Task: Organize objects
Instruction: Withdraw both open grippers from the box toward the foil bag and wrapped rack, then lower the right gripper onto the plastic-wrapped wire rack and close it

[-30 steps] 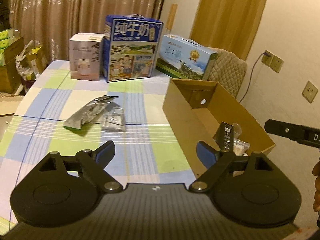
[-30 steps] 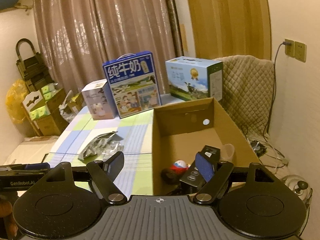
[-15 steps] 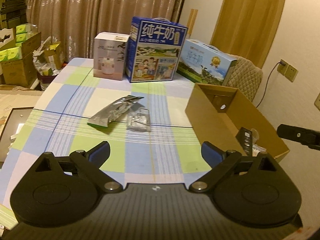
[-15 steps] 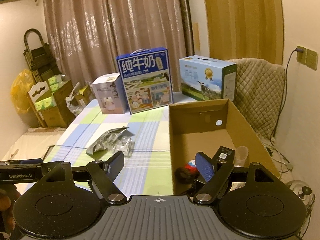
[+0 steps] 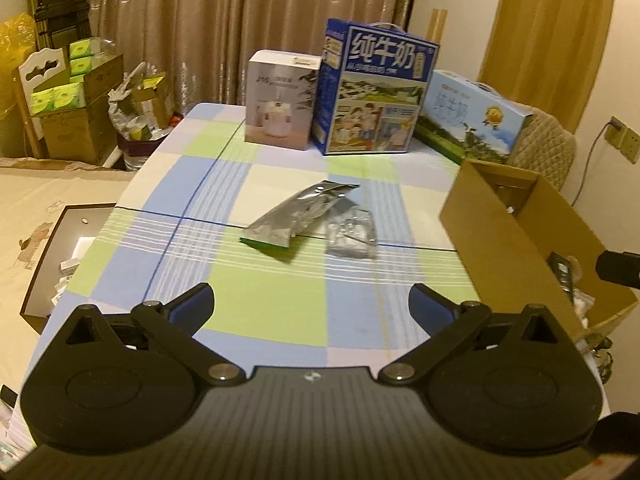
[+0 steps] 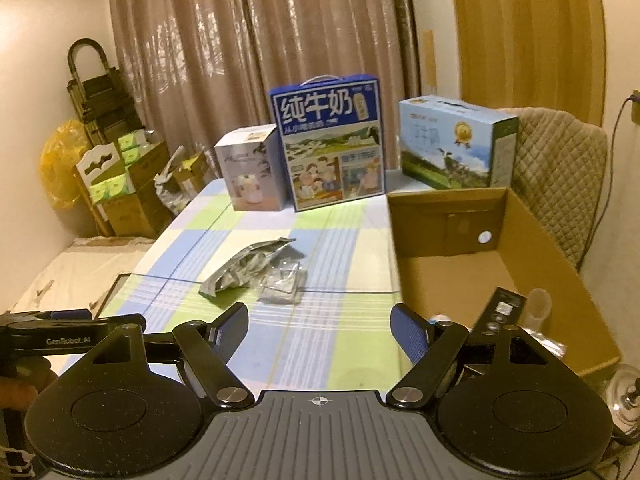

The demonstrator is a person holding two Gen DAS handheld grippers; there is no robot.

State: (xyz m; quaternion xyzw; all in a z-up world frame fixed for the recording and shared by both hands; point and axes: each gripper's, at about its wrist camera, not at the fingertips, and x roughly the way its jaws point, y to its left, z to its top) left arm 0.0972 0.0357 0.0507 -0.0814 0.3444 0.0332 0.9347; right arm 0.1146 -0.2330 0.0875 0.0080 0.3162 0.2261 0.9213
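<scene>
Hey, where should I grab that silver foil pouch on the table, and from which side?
Probably pinch the foil pouch across its narrow middle, coming straight down from above. It lies flat and crumpled, so there is no edge to get under, and its right side touches the clear packet; approach from the left to avoid catching that.

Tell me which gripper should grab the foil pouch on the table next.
Left, probably. The left gripper is open and looks straight at the foil pouch, with bare tablecloth between. The right gripper, also open, sits nearer the cardboard box, with the pouch off to its left.
</scene>
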